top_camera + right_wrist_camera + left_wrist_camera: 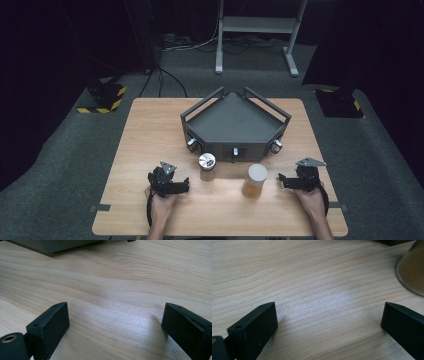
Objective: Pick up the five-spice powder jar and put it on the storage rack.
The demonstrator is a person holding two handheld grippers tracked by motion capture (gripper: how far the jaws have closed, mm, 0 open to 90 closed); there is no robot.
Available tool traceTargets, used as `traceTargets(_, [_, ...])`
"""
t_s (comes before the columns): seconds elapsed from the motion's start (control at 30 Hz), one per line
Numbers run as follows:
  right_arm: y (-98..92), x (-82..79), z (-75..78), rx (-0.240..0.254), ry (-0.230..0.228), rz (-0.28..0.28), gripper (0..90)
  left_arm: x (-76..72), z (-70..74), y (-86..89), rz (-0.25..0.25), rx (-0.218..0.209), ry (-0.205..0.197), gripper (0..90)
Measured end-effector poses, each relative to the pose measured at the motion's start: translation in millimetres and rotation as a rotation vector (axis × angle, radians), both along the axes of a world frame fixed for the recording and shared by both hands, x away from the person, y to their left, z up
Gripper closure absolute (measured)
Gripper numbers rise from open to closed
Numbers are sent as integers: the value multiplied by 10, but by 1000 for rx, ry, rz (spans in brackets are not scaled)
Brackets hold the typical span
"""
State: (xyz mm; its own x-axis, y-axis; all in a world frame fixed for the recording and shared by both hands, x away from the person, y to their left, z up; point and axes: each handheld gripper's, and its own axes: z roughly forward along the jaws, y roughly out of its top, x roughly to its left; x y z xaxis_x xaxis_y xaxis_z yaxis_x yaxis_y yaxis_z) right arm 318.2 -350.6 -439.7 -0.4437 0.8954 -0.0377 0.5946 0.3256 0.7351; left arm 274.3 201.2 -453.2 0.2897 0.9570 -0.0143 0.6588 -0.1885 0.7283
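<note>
Dark room with a wooden table on grey carpet

The table (150,130) has a light wood top and stands on grey carpet (60,165). Far beyond the grippers, a grey metal frame (256,25) stands at the back, with cables (200,46) lying on the floor beside it. Two bases with yellow-black stripes (106,95) stand on the floor, one at each far corner of the table. The walls are black, and light falls mostly on the table.

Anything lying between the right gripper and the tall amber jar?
Nothing: in the high view only bare table separates the right gripper from the amber jar.
</note>
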Motion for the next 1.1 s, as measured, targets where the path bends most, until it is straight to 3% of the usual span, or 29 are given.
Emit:
traceTargets(0.1, [0, 0, -1, -1, -1, 1, 77, -1, 1, 1, -16, -1, 0, 5])
traceTargets(0.13, [0, 0, -1, -1, -1, 0, 77, -148, -377, -264, 210, -294, -171, 5])
traceTargets(0.43, [0, 0, 0, 0, 0, 0, 77, -221, -357, -325, 139, -319, -194, 6])
traceTargets(0.8, [3, -1, 0, 1, 1, -3, 78, -217, -320, -486, 7, -340, -162, 11])
traceTargets(1.1, [8, -3, 0, 1, 0, -5, 80, -154, -307, -609, -26, -344, -156, 27])
